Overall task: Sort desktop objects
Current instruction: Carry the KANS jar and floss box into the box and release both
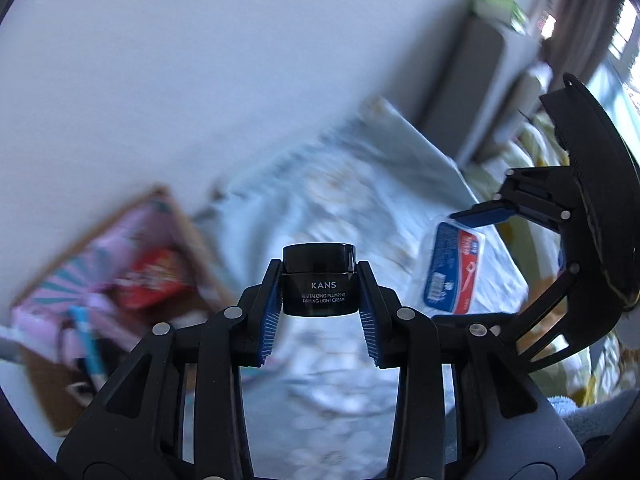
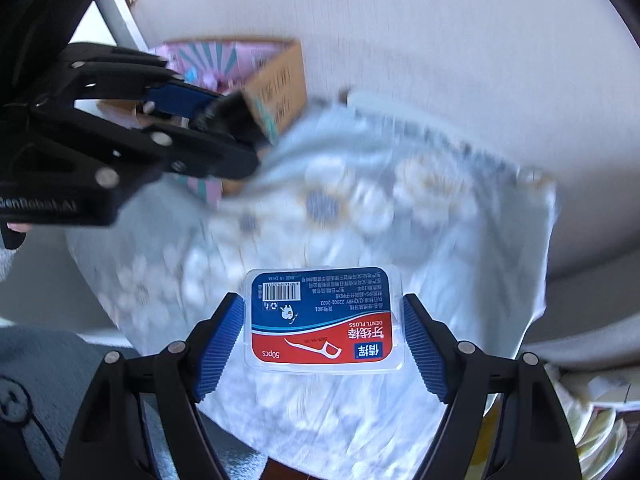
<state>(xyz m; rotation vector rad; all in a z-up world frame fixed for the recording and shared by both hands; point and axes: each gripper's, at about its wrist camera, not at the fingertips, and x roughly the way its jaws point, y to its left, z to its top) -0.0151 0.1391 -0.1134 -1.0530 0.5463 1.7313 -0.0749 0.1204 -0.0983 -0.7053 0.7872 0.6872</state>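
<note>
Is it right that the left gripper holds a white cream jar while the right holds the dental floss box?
Not quite: the cream jar in the left gripper is black, as the left wrist view shows. The right gripper does hold the dental floss box.

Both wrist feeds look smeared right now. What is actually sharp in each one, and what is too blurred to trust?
Left wrist view: the left gripper and its black cream jar are crisp, label readable; the floral cloth and cardboard box are motion-smeared. Right wrist view: the right gripper and dental floss box are sharp; cloth, box and the other gripper are blurred. Both bend straight lines toward the edges.
</note>
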